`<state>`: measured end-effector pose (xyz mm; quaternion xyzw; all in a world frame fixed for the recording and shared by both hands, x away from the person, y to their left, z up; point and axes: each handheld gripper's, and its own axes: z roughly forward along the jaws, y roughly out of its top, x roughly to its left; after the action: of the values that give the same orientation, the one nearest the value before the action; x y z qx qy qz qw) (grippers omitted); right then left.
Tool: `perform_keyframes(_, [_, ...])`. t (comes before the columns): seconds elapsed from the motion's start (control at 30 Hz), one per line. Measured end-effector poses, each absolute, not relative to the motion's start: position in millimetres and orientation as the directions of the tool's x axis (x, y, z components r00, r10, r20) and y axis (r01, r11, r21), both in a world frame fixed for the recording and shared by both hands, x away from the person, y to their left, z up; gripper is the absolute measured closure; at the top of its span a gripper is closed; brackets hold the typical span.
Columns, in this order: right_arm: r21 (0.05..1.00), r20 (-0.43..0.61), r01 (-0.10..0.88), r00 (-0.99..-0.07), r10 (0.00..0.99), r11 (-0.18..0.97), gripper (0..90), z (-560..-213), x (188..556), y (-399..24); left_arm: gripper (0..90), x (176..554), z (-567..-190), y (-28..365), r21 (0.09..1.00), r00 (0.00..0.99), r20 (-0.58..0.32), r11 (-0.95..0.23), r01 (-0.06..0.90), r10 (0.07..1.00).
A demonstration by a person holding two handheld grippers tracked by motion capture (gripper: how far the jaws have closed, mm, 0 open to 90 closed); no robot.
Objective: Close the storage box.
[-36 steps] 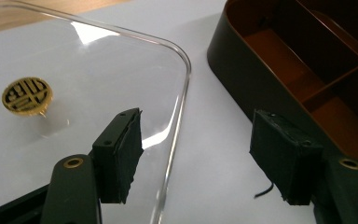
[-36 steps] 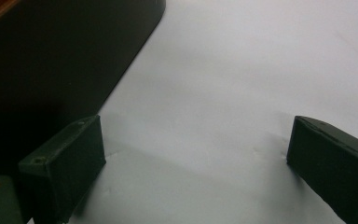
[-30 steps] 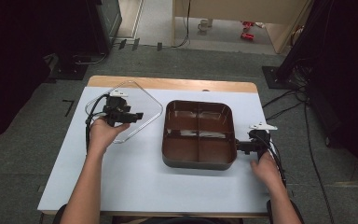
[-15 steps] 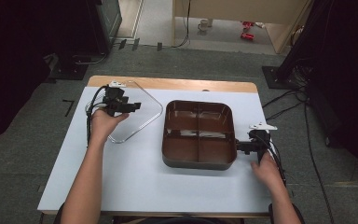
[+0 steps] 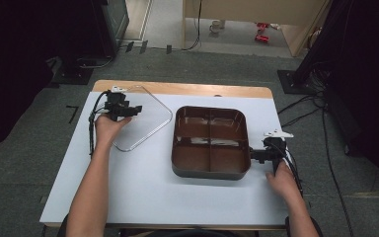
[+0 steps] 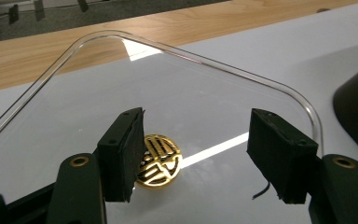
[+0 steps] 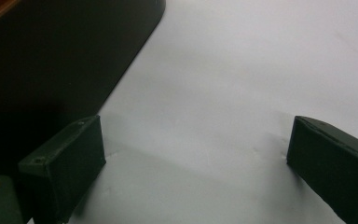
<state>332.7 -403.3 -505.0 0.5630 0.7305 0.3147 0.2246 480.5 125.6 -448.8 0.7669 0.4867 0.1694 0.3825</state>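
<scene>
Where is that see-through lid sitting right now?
The clear lid lies flat on the table's far left, left of the brown tray, under the left gripper.

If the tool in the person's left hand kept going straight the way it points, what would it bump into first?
Probably the clear plastic lid lying on the white table: the left tool hangs open just above it, angled down over its gold round emblem. How high it hangs is unclear.
</scene>
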Motion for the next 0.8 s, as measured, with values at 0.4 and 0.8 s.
perform_keyframes(0.4, [0.712, 0.026, 0.681, -0.265, 0.964, 0.168, 3.4, -505, 333, -403, 41.6, 489, -473, 130, 0.715, 0.448, -0.096, -0.252, 0.653, 0.889])
perform_keyframes(0.8, [0.713, 0.026, 0.681, -0.266, 0.964, 0.168, 3.4, -505, 333, -403, 56.5, 486, -482, 130, 0.727, 0.432, -0.044, -0.268, 0.632, 0.901])
